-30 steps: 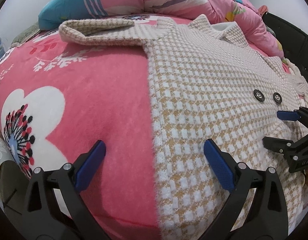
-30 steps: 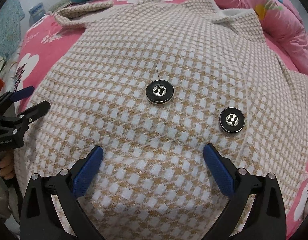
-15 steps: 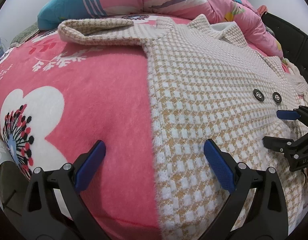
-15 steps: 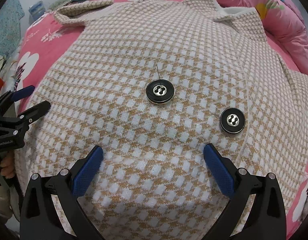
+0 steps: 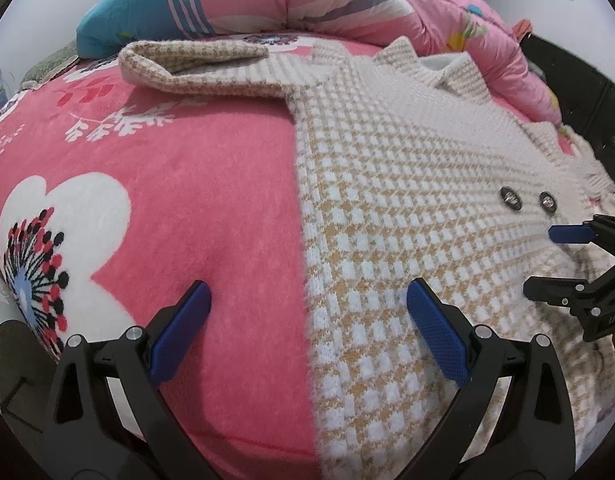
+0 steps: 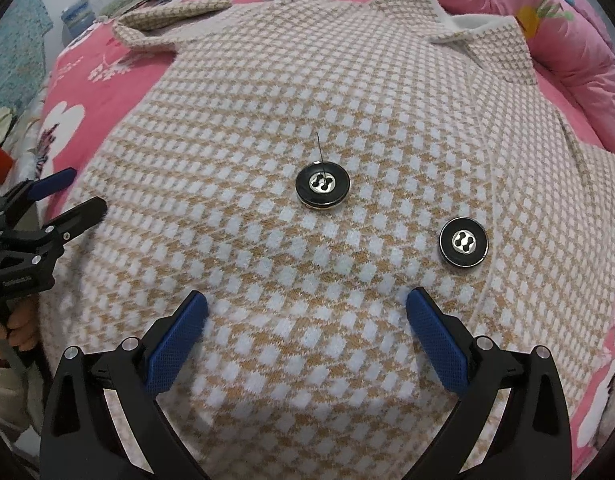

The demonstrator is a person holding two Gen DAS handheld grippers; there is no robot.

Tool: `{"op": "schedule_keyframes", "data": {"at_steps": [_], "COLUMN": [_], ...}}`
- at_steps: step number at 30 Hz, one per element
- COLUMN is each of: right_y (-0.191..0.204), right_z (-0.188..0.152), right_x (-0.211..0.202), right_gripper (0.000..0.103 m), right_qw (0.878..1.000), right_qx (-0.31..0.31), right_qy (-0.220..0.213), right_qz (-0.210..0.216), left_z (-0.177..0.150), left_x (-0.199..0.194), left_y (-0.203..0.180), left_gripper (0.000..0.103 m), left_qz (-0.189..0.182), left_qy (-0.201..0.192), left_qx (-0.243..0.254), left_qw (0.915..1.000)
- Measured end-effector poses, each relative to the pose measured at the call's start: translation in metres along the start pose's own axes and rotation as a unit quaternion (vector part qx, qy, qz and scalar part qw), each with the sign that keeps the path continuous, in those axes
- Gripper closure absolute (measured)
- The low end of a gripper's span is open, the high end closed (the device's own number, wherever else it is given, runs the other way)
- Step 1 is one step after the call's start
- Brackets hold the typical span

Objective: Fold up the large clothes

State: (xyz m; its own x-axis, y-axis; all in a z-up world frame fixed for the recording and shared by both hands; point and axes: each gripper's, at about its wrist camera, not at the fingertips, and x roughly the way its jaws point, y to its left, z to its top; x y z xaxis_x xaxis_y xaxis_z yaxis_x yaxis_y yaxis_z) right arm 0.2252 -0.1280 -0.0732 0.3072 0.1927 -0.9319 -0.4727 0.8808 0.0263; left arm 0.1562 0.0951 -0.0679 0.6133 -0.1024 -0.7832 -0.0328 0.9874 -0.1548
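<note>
A beige and white houndstooth coat [image 5: 407, 184] lies flat on the pink bed, front up, with two black buttons [image 6: 322, 186] near its middle. Its left sleeve [image 5: 195, 64] is folded across the far left. My left gripper [image 5: 307, 320] is open and empty, straddling the coat's left side edge near the hem. My right gripper [image 6: 307, 328] is open and empty, low over the coat's lower middle, just below the buttons. Each gripper also shows in the other's view: the right [image 5: 559, 256], the left [image 6: 67, 196].
A pink floral blanket [image 5: 147, 200] covers the bed. A rolled pink and blue quilt [image 5: 307, 0] lies along the far side behind the collar. A dark frame [image 5: 587, 92] stands at the right of the bed.
Both grippers have crept slightly forward over the coat. Both stay open and the coat has not moved.
</note>
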Motion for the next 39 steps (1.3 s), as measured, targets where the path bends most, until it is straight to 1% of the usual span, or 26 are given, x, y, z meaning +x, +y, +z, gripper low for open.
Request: {"op": "schedule_keyframes", "data": {"at_steps": [3, 6, 9, 10, 11, 14, 15, 18, 20, 21, 26, 27, 28, 31, 32, 35, 39], "right_y": [-0.001, 0.001, 0.009, 0.011, 0.015, 0.026, 0.029, 0.04, 0.051, 0.055, 0.062, 0.061, 0.06, 0.056, 0.056, 0.059, 0.066], "right_z": [0.011, 0.03, 0.069, 0.08, 0.098, 0.149, 0.162, 0.226, 0.254, 0.274, 0.324, 0.332, 0.336, 0.341, 0.341, 0.342, 0.344], "right_x": [-0.02, -0.042, -0.068, -0.072, -0.076, -0.077, -0.075, -0.047, -0.028, -0.009, 0.059, 0.074, 0.084, 0.114, 0.12, 0.131, 0.142], "right_gripper": [0.006, 0.006, 0.006, 0.006, 0.006, 0.006, 0.006, 0.006, 0.006, 0.007, 0.024, 0.031, 0.037, 0.046, 0.046, 0.046, 0.047], "right_qw": [1.0, 0.998, 0.993, 0.991, 0.988, 0.977, 0.974, 0.964, 0.96, 0.958, 0.955, 0.954, 0.953, 0.946, 0.944, 0.946, 0.948], "right_qx": [0.001, -0.003, -0.022, -0.025, -0.028, -0.033, -0.032, -0.013, 0.01, 0.027, 0.084, 0.1, 0.112, 0.148, 0.154, 0.149, 0.142], "right_qy": [-0.016, -0.041, -0.082, -0.089, -0.098, -0.112, -0.115, -0.106, -0.09, -0.076, -0.034, -0.025, -0.016, 0.018, 0.025, 0.037, 0.05], "right_qz": [0.022, 0.043, 0.082, 0.094, 0.116, 0.179, 0.194, 0.243, 0.266, 0.276, 0.284, 0.282, 0.282, 0.288, 0.29, 0.284, 0.281], "left_z": [0.004, 0.016, 0.035, 0.042, 0.049, 0.074, 0.084, 0.105, 0.122, 0.129, 0.143, 0.143, 0.143, 0.138, 0.137, 0.135, 0.133], "left_x": [-0.013, -0.028, -0.03, -0.029, -0.028, -0.021, -0.017, -0.006, 0.012, 0.022, 0.057, 0.064, 0.068, 0.074, 0.077, 0.081, 0.085], "left_y": [0.01, 0.03, 0.053, 0.059, 0.065, 0.077, 0.08, 0.086, 0.091, 0.095, 0.11, 0.112, 0.113, 0.118, 0.12, 0.126, 0.124], "left_gripper": [0.008, 0.008, 0.008, 0.008, 0.008, 0.008, 0.008, 0.008, 0.008, 0.008, 0.009, 0.009, 0.009, 0.009, 0.009, 0.009, 0.008], "left_qz": [0.004, 0.028, 0.05, 0.058, 0.068, 0.09, 0.096, 0.11, 0.125, 0.133, 0.15, 0.157, 0.156, 0.157, 0.154, 0.146, 0.155], "left_qy": [-0.031, -0.074, -0.09, -0.094, -0.1, -0.118, -0.124, -0.129, -0.119, -0.113, -0.082, -0.071, -0.064, -0.048, -0.041, -0.031, -0.028], "left_qx": [-0.01, -0.029, -0.057, -0.062, -0.066, -0.071, -0.071, -0.07, -0.071, -0.074, -0.086, -0.087, -0.09, -0.097, -0.102, -0.118, -0.114], "left_qw": [0.9995, 0.9964, 0.9931, 0.9919, 0.9904, 0.9863, 0.9851, 0.9831, 0.9824, 0.9819, 0.9815, 0.9812, 0.9815, 0.9817, 0.9819, 0.9817, 0.9808]}}
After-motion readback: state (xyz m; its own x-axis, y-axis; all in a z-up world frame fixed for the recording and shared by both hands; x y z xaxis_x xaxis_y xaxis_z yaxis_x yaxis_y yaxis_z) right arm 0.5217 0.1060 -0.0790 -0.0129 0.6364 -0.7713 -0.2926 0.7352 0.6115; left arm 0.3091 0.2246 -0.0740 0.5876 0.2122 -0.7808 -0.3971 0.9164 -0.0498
